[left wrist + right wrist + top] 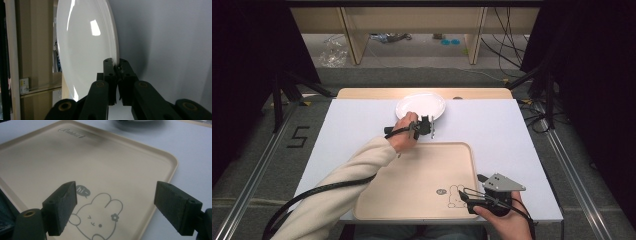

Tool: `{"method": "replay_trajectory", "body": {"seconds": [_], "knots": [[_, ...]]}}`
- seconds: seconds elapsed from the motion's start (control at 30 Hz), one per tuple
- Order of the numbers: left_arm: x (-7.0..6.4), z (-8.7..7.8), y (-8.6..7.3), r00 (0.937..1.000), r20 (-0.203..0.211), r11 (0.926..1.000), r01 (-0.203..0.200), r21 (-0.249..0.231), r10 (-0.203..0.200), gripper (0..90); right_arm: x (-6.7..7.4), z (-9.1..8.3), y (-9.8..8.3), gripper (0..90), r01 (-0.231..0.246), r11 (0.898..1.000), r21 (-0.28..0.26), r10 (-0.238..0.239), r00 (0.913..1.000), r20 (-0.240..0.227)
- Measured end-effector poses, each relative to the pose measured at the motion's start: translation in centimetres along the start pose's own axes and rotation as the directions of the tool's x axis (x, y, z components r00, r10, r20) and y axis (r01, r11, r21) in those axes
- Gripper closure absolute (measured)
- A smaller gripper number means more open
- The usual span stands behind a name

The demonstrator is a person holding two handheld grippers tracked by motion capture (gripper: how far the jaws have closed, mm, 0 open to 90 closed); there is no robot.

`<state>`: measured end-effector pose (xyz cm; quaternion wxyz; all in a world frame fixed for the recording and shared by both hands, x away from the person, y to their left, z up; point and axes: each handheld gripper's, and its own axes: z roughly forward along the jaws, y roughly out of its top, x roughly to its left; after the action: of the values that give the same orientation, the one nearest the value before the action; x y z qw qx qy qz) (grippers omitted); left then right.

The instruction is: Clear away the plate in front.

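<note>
A white plate (pixel 420 105) lies at the far middle of the white table. My left gripper (pixel 427 126) is at its near edge, and in the left gripper view its jaws are shut on the plate's rim (pixel 115 53), pads pinching the edge. A beige tray (pixel 422 180) with a rabbit drawing (pixel 455 196) lies at the near middle. My right gripper (pixel 469 196) rests over the tray's near right corner, held in a hand. In the right gripper view its two jaws stand wide apart above the rabbit drawing (pixel 97 216) with nothing between them.
The white table top (pixel 502 130) has bare room left and right of the tray. A wooden strip (pixel 362 93) runs along the table's far edge. Dark stands and cables sit on the floor at both sides.
</note>
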<state>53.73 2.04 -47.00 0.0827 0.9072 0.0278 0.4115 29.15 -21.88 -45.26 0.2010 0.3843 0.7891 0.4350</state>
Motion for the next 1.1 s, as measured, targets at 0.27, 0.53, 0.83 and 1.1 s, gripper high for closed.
{"method": "replay_trajectory", "body": {"seconds": [0.27,0.53,0.83,1.1], "knots": [[0.4,-0.5,-0.1,0.9997,-0.024,0.9999,0.009,-0.005,-0.009,87.5,0.0,0.0,0.0,19.5,-0.001,1.0,0.001,0.001,1.0,0.0],[0.6,-0.8,-0.2,0.9996,-0.027,1.0,0.005,-0.008,-0.005,87.3,0.0,0.0,0.0,19.6,0.0,1.0,0.0,0.0,1.0,0.001],[0.5,-1.2,-0.3,0.999,-0.043,0.9999,-0.01,-0.014,0.009,86.9,0.0,0.0,0.0,19.6,0.006,1.0,-0.006,-0.006,0.9999,0.01],[0.5,-1.6,-0.4,0.9969,-0.071,0.9992,-0.034,-0.023,0.033,87.1,0.0,0.0,0.0,19.5,0.0,1.0,0.001,0.0,1.0,0.003]]}}
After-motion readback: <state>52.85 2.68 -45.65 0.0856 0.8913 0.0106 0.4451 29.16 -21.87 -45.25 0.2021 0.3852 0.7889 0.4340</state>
